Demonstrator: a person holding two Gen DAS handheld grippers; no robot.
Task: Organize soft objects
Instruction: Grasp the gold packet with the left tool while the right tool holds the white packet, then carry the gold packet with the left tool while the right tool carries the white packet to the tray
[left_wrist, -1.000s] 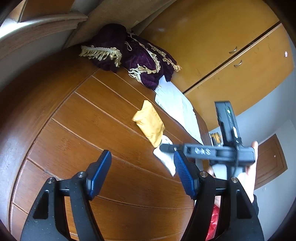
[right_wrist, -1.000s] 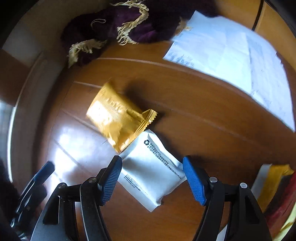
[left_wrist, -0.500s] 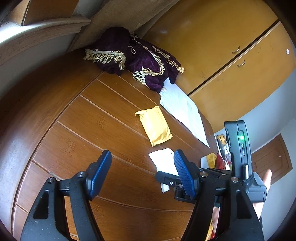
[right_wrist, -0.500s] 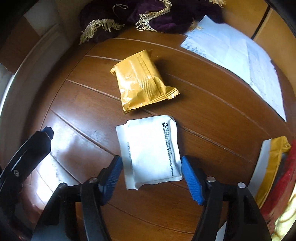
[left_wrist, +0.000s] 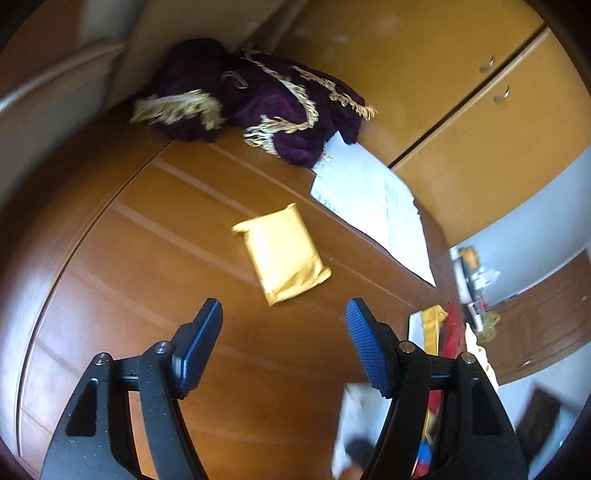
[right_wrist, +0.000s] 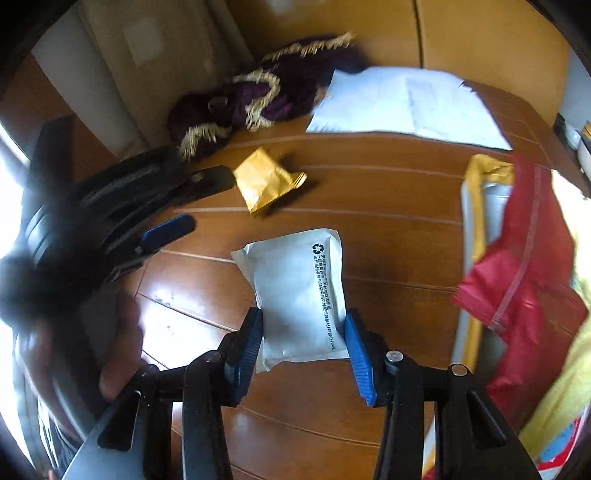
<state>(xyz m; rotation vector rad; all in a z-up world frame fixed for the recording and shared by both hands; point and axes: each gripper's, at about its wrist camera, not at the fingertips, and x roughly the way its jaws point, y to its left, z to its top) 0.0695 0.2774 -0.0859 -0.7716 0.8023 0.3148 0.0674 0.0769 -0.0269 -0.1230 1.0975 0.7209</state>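
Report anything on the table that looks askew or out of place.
The yellow packet lies skewed across the wooden table, apart from the heap at the right edge. The purple fringed cloth sits crumpled, not folded.

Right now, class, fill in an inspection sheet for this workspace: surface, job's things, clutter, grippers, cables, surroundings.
Surface: brown wooden tabletop with pale grooves and window glare.
Job's things: white packet clamped between the right gripper's pads; yellow packet lying loose further back.
Clutter: purple fringed cloth at the far edge; white paper sheets beside it, one corner under the cloth; red and yellow bags piled at the right.
Grippers: right gripper shut on the white packet; left gripper open, holding nothing, pointing toward the yellow packet.
Cables: nothing seen.
Surroundings: wooden cupboard doors behind the table; a curtain at the left.
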